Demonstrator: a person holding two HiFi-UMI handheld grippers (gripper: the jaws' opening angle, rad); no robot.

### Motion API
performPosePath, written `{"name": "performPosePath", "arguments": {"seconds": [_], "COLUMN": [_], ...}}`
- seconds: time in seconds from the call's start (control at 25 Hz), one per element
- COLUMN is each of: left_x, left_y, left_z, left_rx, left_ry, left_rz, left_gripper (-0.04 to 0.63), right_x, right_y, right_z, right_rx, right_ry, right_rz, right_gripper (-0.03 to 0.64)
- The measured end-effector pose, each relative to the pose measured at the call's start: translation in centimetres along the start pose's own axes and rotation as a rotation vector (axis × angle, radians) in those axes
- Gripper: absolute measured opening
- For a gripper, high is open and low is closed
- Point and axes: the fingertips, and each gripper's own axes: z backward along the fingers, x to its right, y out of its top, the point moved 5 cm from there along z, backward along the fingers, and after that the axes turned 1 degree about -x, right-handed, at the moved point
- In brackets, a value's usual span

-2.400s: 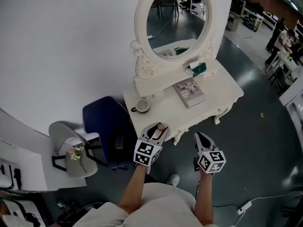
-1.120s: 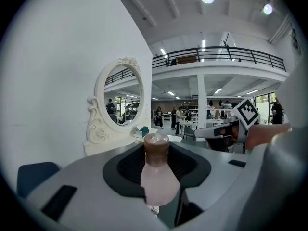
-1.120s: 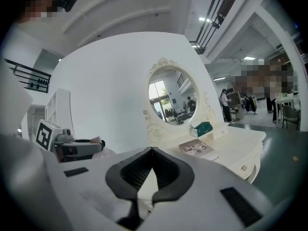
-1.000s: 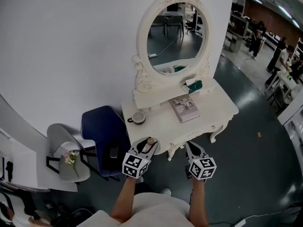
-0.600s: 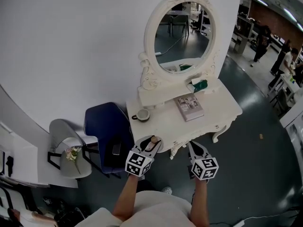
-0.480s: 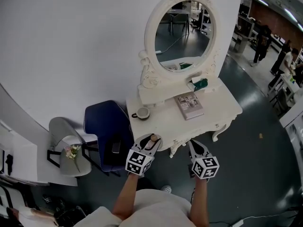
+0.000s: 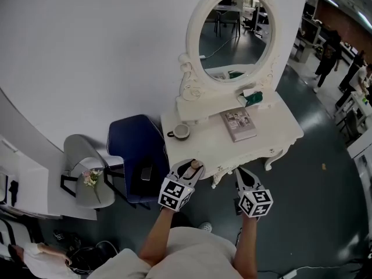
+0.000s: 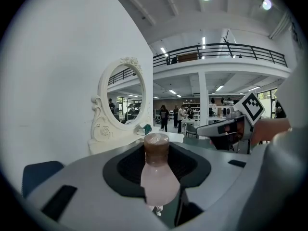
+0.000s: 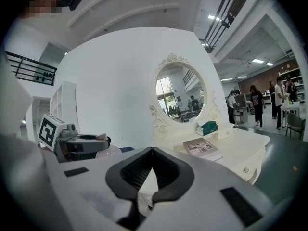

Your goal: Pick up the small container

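The small container is a pale pink bottle (image 7: 196,165) with a brown cap. My left gripper (image 7: 190,168) is shut on it, just over the front left corner of the white dressing table (image 7: 279,137). In the left gripper view the bottle (image 8: 157,172) stands upright between the black pads, cap upward. My right gripper (image 7: 243,175) hangs off the table's front edge, to the right of the left one. Its jaws (image 9: 151,173) meet with nothing between them.
On the table are a cup on a saucer (image 7: 181,131), a book (image 7: 239,124) and a green object (image 7: 254,97) below the oval mirror (image 7: 235,25). A blue chair (image 7: 132,150) with a phone (image 7: 146,172) stands to the left, then a grey stool with flowers (image 7: 88,180).
The head view has swung a little. Both grippers keep their places at the table's front edge, and the bottle stays in the left one.
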Motion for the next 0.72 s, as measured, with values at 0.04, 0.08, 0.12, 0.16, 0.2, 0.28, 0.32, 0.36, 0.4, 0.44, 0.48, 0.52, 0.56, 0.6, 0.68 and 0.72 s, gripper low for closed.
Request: {"name": "performPosePath", "arguments": {"seconds": [0.04, 0.08, 0.12, 0.16, 0.2, 0.28, 0.32, 0.36, 0.4, 0.44, 0.48, 0.52, 0.56, 0.6, 0.68, 0.72], "left_x": [0.0, -0.1, -0.1, -0.2, -0.3, -0.3, -0.4, -0.4, -0.3, -0.3, -0.2, -0.2, -0.2, -0.2, -0.2, -0.2], "left_y": [0.0, 0.0, -0.1, -0.1, -0.1, -0.2, -0.3, -0.3, -0.3, -0.4, -0.4, -0.4, -0.4, -0.4, -0.4, -0.4], "left_z": [0.1, 0.2, 0.3, 0.4, 0.4, 0.4, 0.5, 0.5, 0.6, 0.6, 0.6, 0.6, 0.5, 0.6, 0.6, 0.7], "left_rx": [0.006, 0.012, 0.017, 0.019, 0.019, 0.018, 0.017, 0.015, 0.014, 0.015, 0.016, 0.018, 0.020, 0.022, 0.025, 0.026], "left_ry": [0.008, 0.015, 0.021, 0.023, 0.024, 0.023, 0.023, 0.023, 0.025, 0.027, 0.027, 0.027, 0.027, 0.026, 0.025, 0.024], "left_rz": [0.001, 0.002, 0.004, 0.005, 0.006, 0.008, 0.008, 0.007, 0.004, 0.000, -0.002, -0.002, -0.002, -0.002, -0.001, 0.001], "left_gripper": [0.158, 0.158, 0.158, 0.159, 0.158, 0.158, 0.158, 0.158, 0.158, 0.158, 0.158, 0.158, 0.158, 0.158, 0.158, 0.158], "right_x": [-0.1, -0.2, -0.4, -0.6, -0.7, -1.0, -1.1, -1.2, -1.4, -1.5, -1.6, -1.8, -1.9, -2.1, -2.3, -2.3], "right_y": [-0.1, -0.2, -0.3, -0.3, -0.3, -0.4, -0.4, -0.4, -0.4, -0.4, -0.4, -0.4, -0.5, -0.5, -0.6, -0.6], "right_z": [-0.1, -0.2, -0.2, -0.3, -0.4, -0.5, -0.6, -0.6, -0.6, -0.6, -0.6, -0.6, -0.7, -0.7, -0.7, -0.7], "right_rx": [-0.001, 0.000, 0.003, 0.005, 0.003, -0.011, -0.016, -0.018, -0.016, -0.014, -0.014, -0.016, -0.020, -0.023, -0.025, -0.026], "right_ry": [0.007, 0.017, 0.029, 0.040, 0.048, 0.055, 0.059, 0.066, 0.076, 0.088, 0.100, 0.110, 0.119, 0.127, 0.137, 0.137], "right_rz": [0.000, -0.001, -0.002, -0.003, 0.002, 0.025, 0.037, 0.043, 0.043, 0.043, 0.046, 0.055, 0.065, 0.073, 0.081, 0.082], "right_gripper": [0.015, 0.015, 0.015, 0.015, 0.015, 0.015, 0.015, 0.015, 0.015, 0.015, 0.015, 0.015, 0.015, 0.015, 0.015, 0.015]}}
